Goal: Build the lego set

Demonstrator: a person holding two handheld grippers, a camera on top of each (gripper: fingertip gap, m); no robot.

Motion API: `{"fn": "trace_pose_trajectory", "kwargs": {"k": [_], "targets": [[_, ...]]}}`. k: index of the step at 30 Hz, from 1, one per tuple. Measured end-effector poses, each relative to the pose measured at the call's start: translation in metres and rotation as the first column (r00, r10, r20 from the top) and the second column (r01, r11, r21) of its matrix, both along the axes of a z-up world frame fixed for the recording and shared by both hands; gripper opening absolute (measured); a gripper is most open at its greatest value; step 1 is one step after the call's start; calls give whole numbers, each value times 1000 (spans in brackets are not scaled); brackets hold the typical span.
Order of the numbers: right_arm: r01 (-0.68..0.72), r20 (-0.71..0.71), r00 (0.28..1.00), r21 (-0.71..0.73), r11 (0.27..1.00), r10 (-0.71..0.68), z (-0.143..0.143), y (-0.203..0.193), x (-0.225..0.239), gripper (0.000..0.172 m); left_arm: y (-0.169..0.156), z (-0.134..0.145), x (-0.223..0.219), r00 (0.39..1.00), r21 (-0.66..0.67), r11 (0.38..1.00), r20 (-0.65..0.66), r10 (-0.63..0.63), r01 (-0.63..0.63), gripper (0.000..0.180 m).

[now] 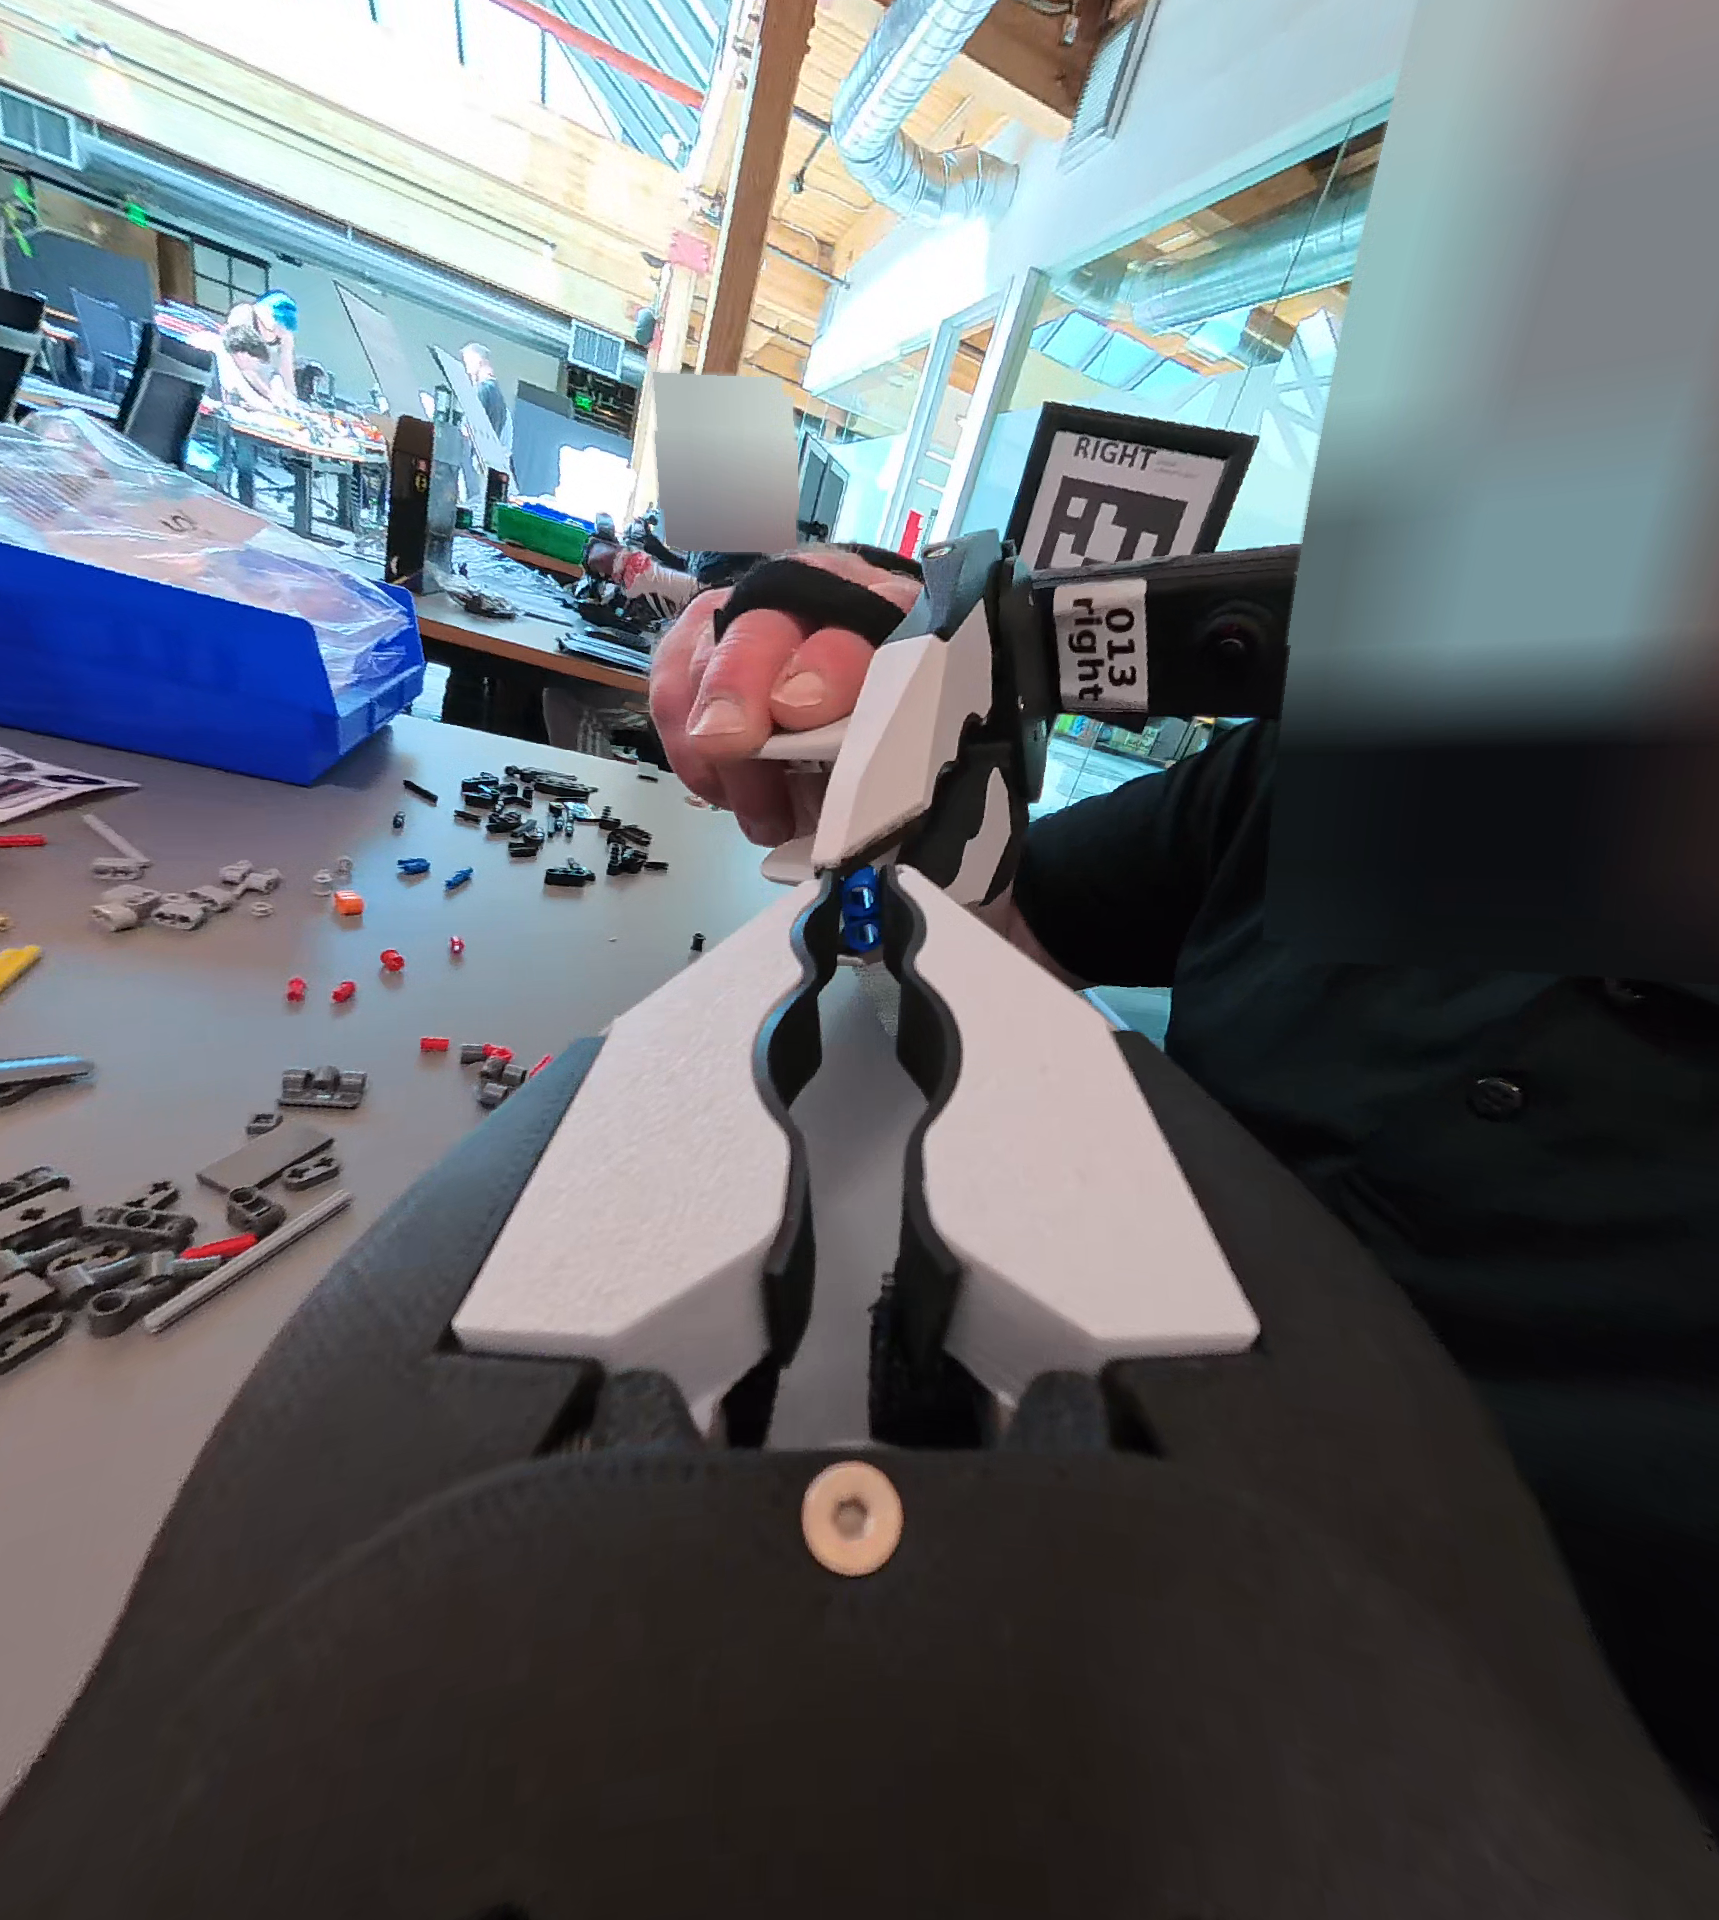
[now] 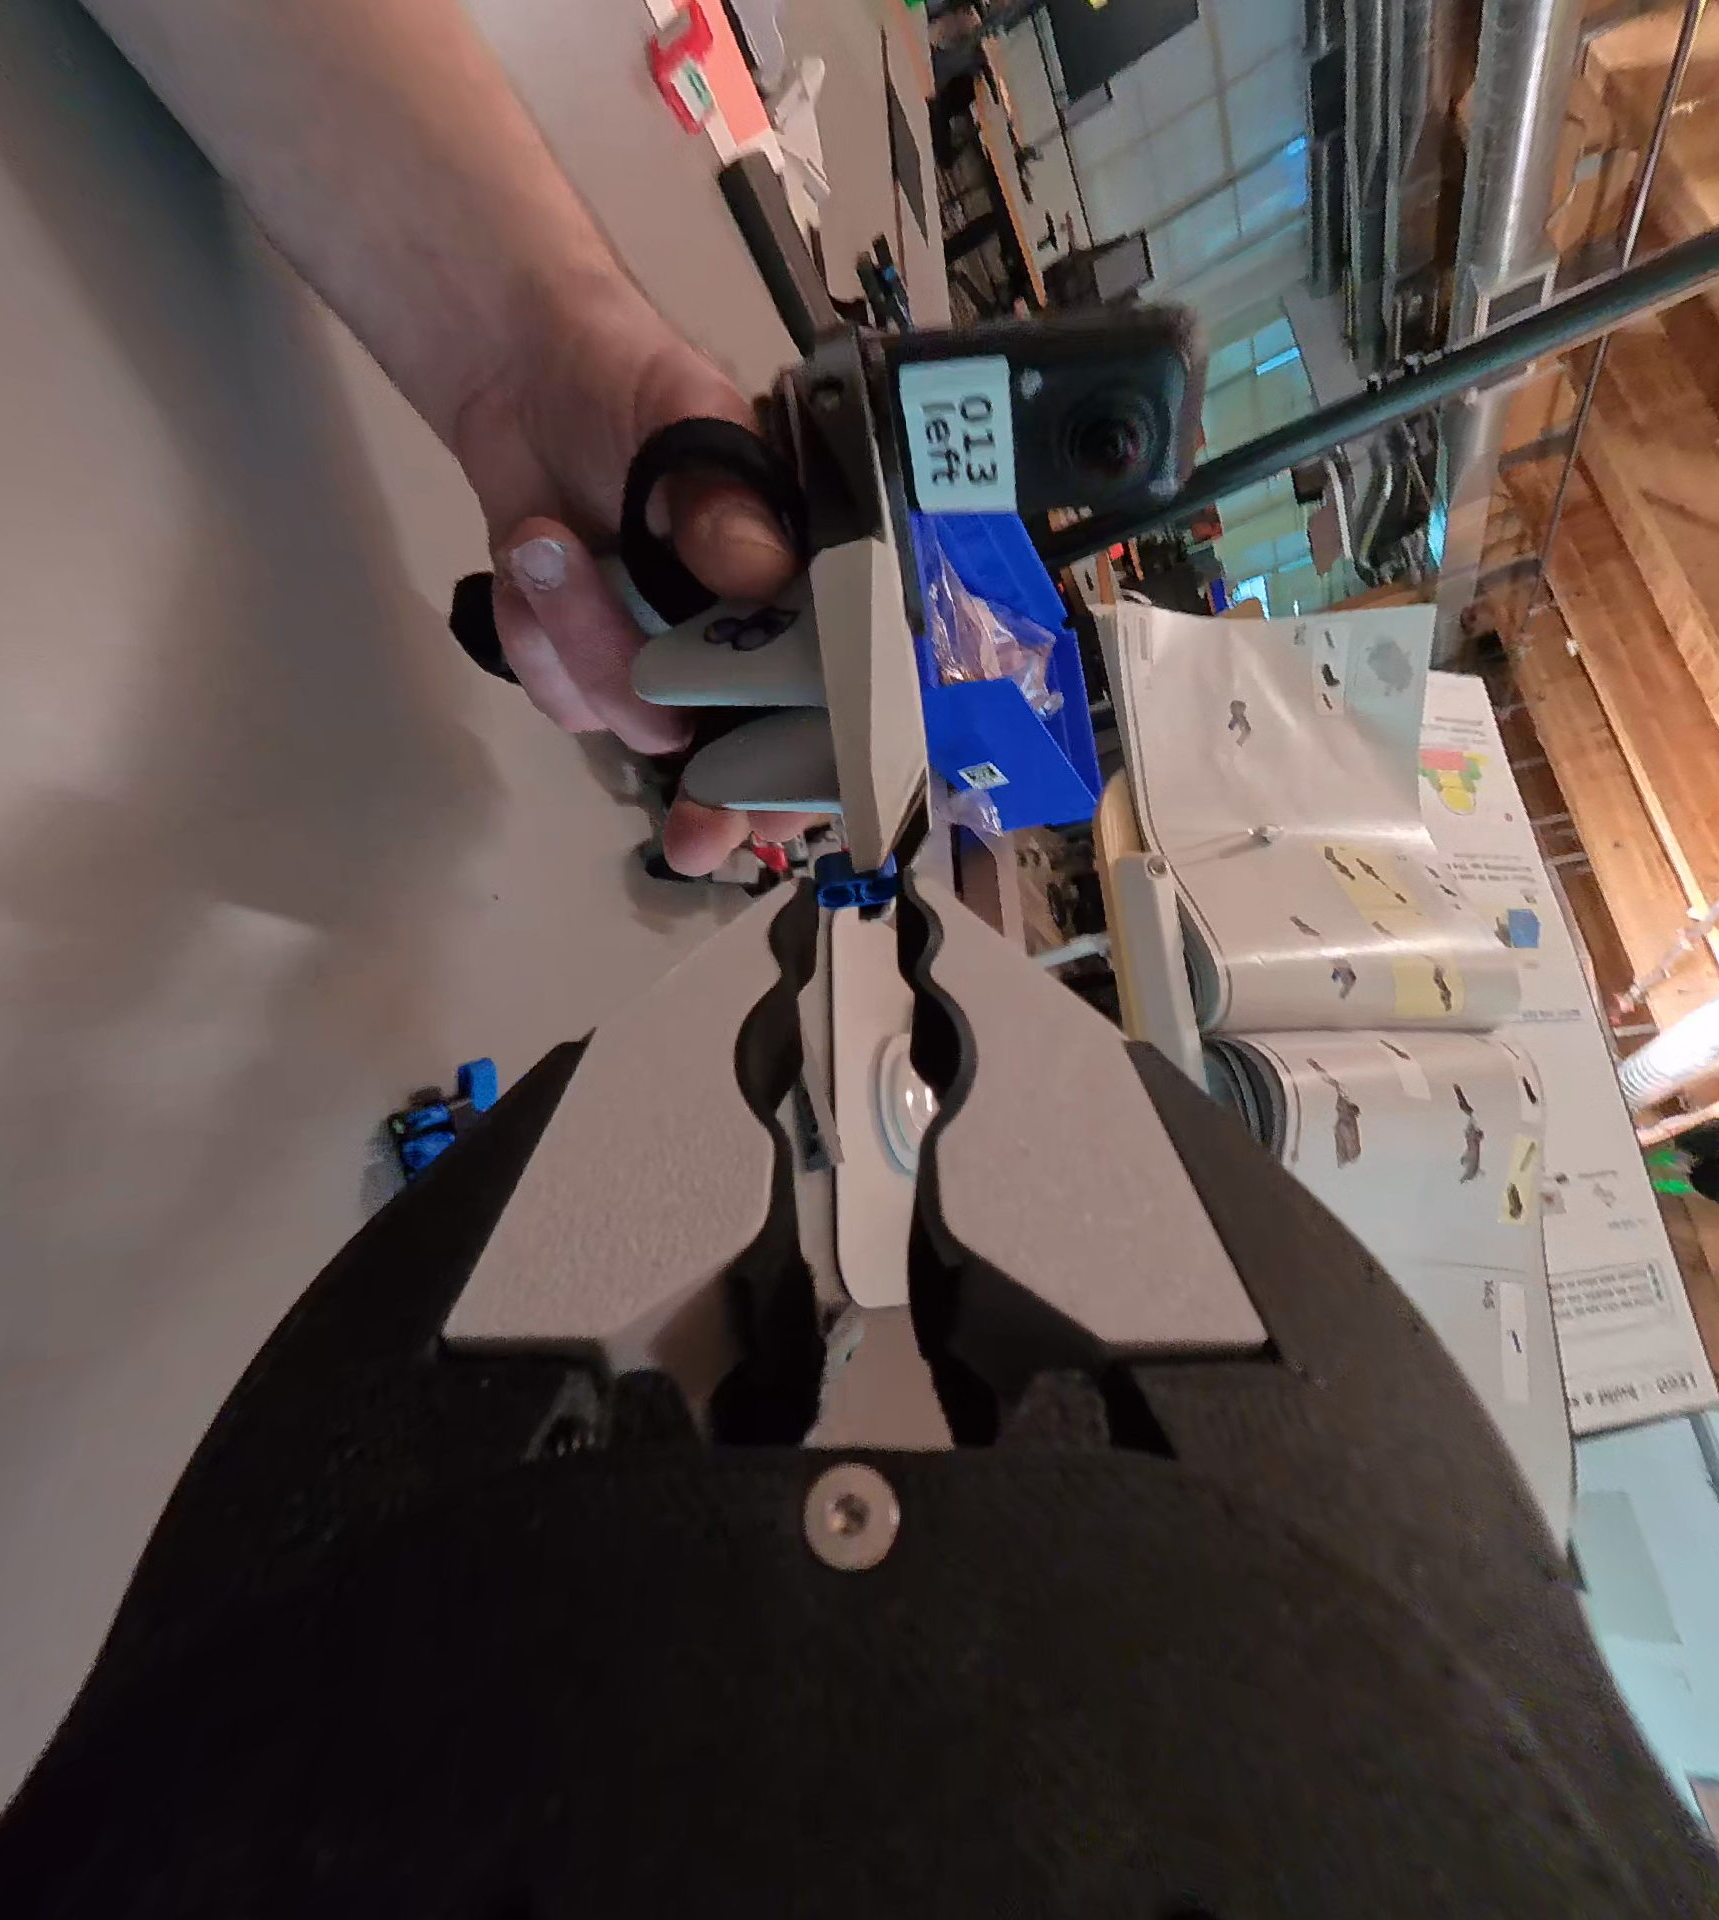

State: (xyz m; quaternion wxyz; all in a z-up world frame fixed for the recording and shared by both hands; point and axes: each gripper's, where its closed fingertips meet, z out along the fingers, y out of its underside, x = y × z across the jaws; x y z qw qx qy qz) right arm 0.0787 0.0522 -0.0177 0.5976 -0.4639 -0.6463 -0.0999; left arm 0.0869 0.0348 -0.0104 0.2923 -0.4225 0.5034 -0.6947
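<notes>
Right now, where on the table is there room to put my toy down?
There is bare grey table between the black pieces and the red pins, and a nearer patch by the left gripper. It is crowded around the dark grey pieces and near the blue bin.

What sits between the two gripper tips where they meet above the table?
A small blue two-hole connector piece bridges them: the left gripper and right gripper both close on it, visible in both wrist views.

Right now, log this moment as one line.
left gripper: shut on blue connector | right gripper: shut on same piece | table: loose parts
</notes>
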Motion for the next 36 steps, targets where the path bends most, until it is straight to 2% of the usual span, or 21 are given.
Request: {"fn": "trace_pose_trajectory", "kwargs": {"k": [2,5,11,17,21,28,36], "targets": [[51,-15,999,20,999,-50,5,7,5,13,6,0,3,999,-3,999,-10,48,-48,6],[165,2,986,66,984,-165,6,23,16,12,22,-1,7,984,65,983,-31,175,-172,20],[298,52,949,174,938,-311,0,41,19,13,41,-5,13,928,178,916,-34,370,-358,13],[338,132,914,277,900,-384,-10,52,13,13,56,-8,13,868,230,848,-29,496,-477,9],[346,138,908,281,895,-395,-12,55,12,13,62,-13,13,838,265,817,-50,543,-513,9],[326,76,933,234,916,-351,-6,51,8,13,62,-11,10,847,250,827,-49,530,-503,7],[178,32,981,218,959,-190,5,31,-1,13,44,4,3,950,88,947,-17,313,-310,8]]}}
